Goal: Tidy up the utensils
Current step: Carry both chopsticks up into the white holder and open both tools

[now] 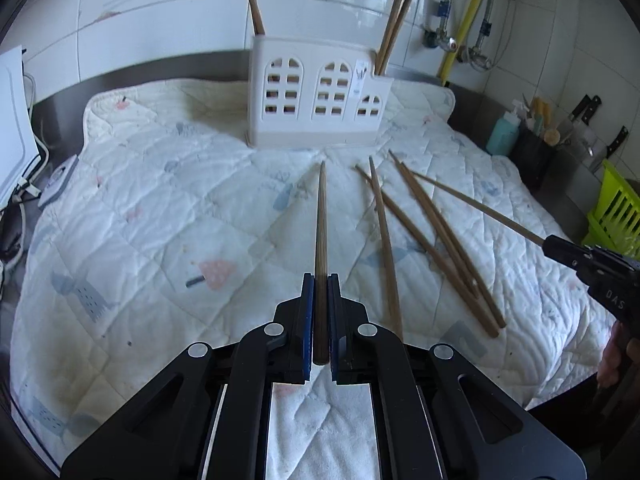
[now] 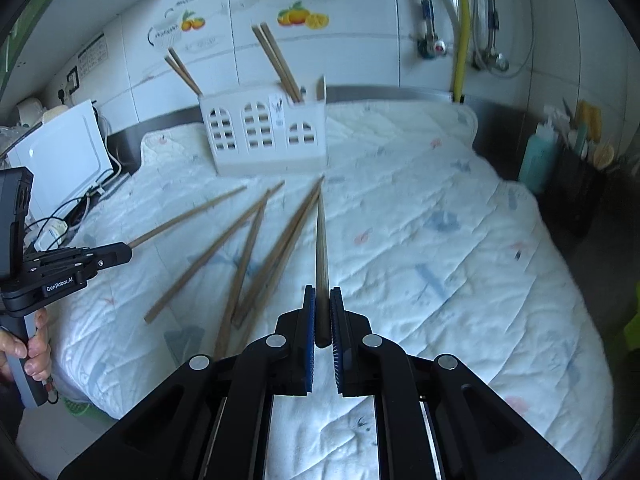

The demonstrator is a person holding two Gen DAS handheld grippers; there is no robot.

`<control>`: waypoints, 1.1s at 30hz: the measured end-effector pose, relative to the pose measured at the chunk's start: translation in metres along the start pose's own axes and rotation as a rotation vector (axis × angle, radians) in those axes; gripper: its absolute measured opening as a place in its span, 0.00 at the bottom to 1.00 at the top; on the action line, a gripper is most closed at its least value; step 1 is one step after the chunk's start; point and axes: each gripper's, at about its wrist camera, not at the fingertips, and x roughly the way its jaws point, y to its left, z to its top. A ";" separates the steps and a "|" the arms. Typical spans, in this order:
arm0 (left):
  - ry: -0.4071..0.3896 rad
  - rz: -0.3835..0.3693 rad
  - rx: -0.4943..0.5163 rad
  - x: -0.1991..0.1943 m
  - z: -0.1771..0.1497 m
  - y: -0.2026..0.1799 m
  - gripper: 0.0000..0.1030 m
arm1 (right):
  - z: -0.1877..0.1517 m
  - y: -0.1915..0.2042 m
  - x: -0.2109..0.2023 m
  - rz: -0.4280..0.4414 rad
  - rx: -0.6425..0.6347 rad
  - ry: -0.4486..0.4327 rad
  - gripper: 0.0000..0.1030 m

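You work over a white quilted cloth (image 1: 168, 208) that fills most of both views, with the tiled wall behind it along the top. At upper centre of the left wrist view stands the white utensil holder (image 1: 316, 96), its front cut with arched windows; in the right wrist view it sits upper left of centre. Two pairs of chopsticks already stand in it — one pair (image 1: 252, 0) at its left end, another (image 1: 394, 28) at its right end, leaning outward.

Right of centre in the left wrist view, four loose chopsticks (image 1: 436, 236) lie fanned and crossing on the cloth, well short of the holder; the same bundle shows left of centre in the right wrist view.

Your left gripper (image 1: 320, 292) is clamped narrow on one chopstick (image 1: 321, 216), which runs straight up the middle of the frame with its tip pointing at the holder's base. Your right gripper (image 2: 323, 304) is likewise closed tight on a chopstick (image 2: 322, 248), its tip aimed toward the holder's right end. Each gripper also shows in the other's view, at the frame edge, with its stick sticking out ahead.

So the step in hand looks like the carry — each hand has a stick picked and clear of the pile. The next move calls for bringing both tips above the holder's rim, tipping the sticks steeper, and lowering them into a compartment before you loosen the grip. Mind the leaning pairs already inside; a nudge could tip them or shift the light holder.
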 end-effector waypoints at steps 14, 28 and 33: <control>-0.120 -0.013 0.020 -0.021 0.068 0.008 0.05 | 0.095 -0.013 -0.030 0.048 -0.033 -0.152 0.07; -0.165 -0.032 0.044 -0.025 0.120 0.014 0.05 | 0.210 -0.018 -0.036 0.049 -0.119 -0.207 0.07; -0.184 -0.035 0.059 -0.031 0.134 0.015 0.04 | 0.240 -0.009 -0.032 0.058 -0.160 -0.206 0.07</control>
